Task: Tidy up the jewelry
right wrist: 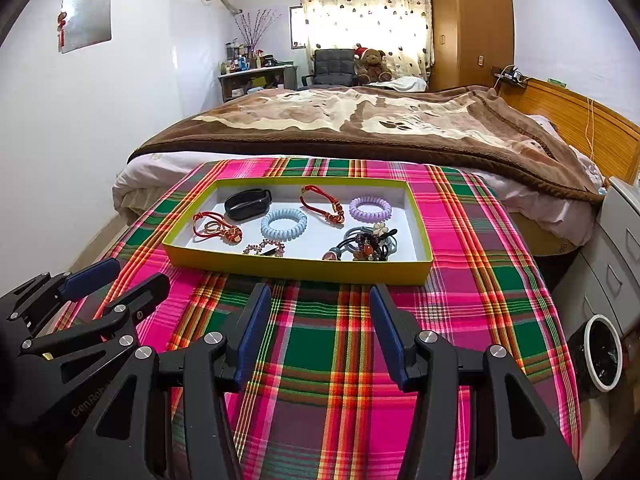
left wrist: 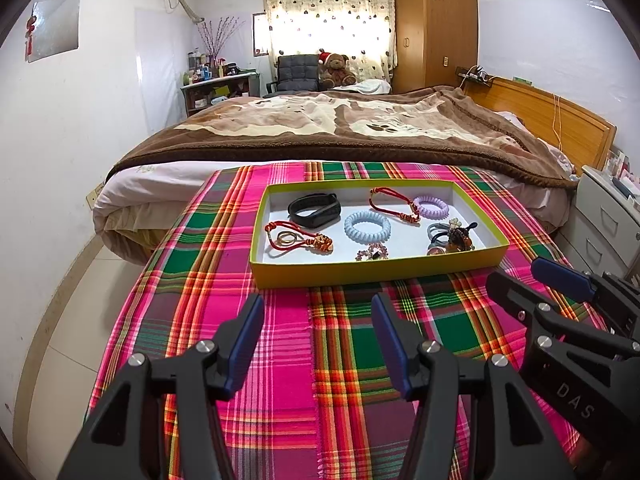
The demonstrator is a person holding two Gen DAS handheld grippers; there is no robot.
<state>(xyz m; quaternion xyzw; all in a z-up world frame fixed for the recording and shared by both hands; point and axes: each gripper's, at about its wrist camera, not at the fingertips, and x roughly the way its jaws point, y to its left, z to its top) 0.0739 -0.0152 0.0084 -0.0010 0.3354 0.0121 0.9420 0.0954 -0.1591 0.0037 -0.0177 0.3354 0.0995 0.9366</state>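
A yellow-green tray [left wrist: 360,272] [right wrist: 296,270] with a white floor sits on the plaid cloth. In it lie a black wristband [left wrist: 315,209] [right wrist: 248,202], a blue coil hair tie [left wrist: 367,225] [right wrist: 283,220], a purple coil hair tie [left wrist: 431,207] [right wrist: 370,208], two red cord bracelets [left wrist: 394,204] [left wrist: 298,240], a beaded bracelet [left wrist: 373,252] and a heap of hair ties with charms [left wrist: 450,236] [right wrist: 368,246]. My left gripper [left wrist: 318,312] is open and empty, short of the tray's near wall. My right gripper [right wrist: 320,304] is open and empty beside it; it also shows in the left wrist view [left wrist: 520,276].
The pink, green and red plaid cloth [left wrist: 280,360] covers the table. Behind it stands a bed with a brown blanket [left wrist: 340,124]. White drawers [left wrist: 608,216] stand to the right. A black bin with a white rim [right wrist: 602,354] sits on the floor at right.
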